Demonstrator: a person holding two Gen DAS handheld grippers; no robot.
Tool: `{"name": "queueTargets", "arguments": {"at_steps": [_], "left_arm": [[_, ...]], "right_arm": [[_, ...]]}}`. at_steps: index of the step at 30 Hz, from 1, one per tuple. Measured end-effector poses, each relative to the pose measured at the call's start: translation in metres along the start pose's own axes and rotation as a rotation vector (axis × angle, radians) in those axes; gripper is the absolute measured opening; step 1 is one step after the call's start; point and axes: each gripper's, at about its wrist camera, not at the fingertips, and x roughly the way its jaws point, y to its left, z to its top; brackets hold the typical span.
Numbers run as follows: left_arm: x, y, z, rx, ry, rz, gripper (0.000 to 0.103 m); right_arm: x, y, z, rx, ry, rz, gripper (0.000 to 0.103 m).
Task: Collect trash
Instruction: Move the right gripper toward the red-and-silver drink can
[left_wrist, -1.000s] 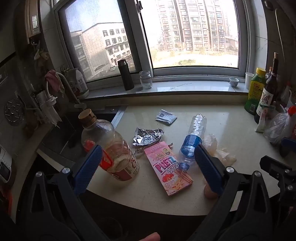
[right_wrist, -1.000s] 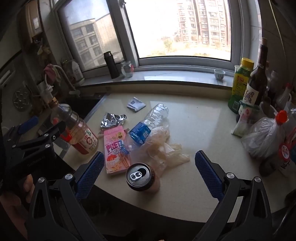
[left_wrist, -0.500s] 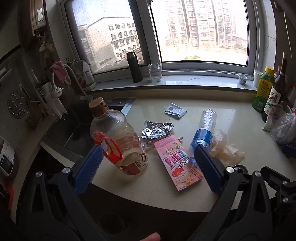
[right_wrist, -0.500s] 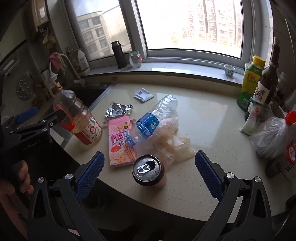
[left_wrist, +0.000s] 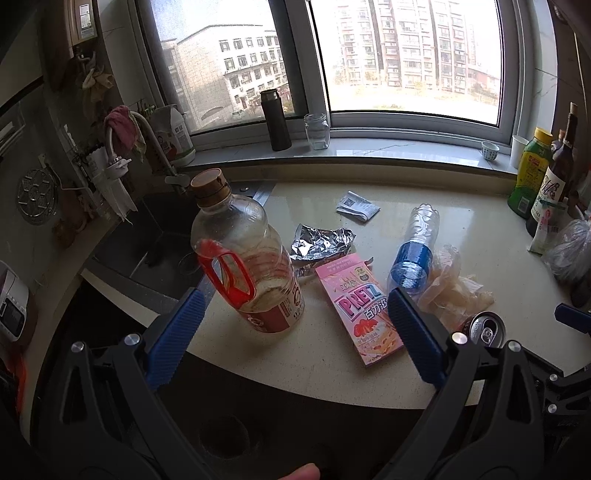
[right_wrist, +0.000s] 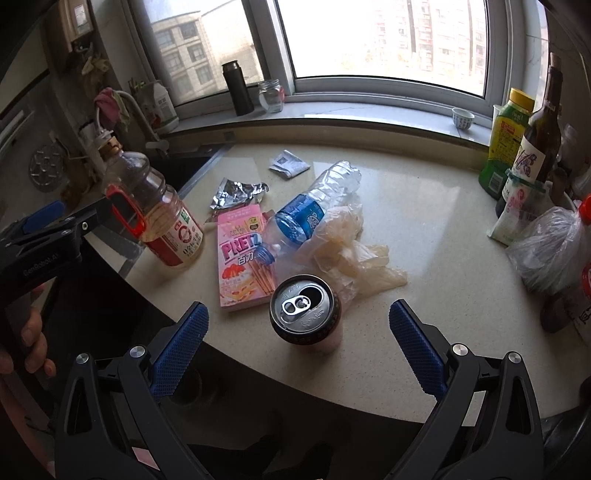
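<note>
Trash lies on the beige counter (left_wrist: 461, 229): a large oil bottle with a red handle (left_wrist: 251, 266) (right_wrist: 159, 210), a pink Pretz box (left_wrist: 360, 306) (right_wrist: 243, 258), crumpled foil (left_wrist: 321, 243) (right_wrist: 236, 194), a crushed water bottle with a blue label (left_wrist: 415, 251) (right_wrist: 314, 210), a clear plastic bag (right_wrist: 351, 251), a small white packet (left_wrist: 356, 206) and an opened can (right_wrist: 304, 310) (left_wrist: 484, 328). My left gripper (left_wrist: 291, 314) is open, just short of the oil bottle. My right gripper (right_wrist: 299, 325) is open, with the can between its fingers, untouched.
A dark sink (left_wrist: 155, 251) with a tap lies left of the counter. Sauce bottles (right_wrist: 513, 140) and tied plastic bags (right_wrist: 550, 247) crowd the right side. A black flask (left_wrist: 275, 120) and a glass jar (left_wrist: 316, 131) stand on the windowsill.
Both grippers have moved forward and down toward the counter. The oil bottle has grown larger before the left gripper, and the can has come between the right fingers.
</note>
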Motion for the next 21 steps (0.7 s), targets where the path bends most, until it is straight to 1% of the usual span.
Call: {"name": "queueTargets", "arguments": {"at_steps": [7, 8, 21], "left_arm": [[0.001, 0.009, -0.004, -0.009, 0.001, 0.01, 0.097], [-0.001, -0.001, -0.004, -0.011, 0.005, 0.018, 0.097], [0.015, 0.009, -0.013, -0.036, 0.058, 0.023, 0.096]], "right_arm": [[0.009, 0.005, -0.002, -0.012, 0.014, -0.004, 0.097], [0.01, 0.004, -0.002, -0.011, 0.014, -0.004, 0.097], [0.031, 0.004, -0.006, -0.01, 0.047, -0.003, 0.097]]}}
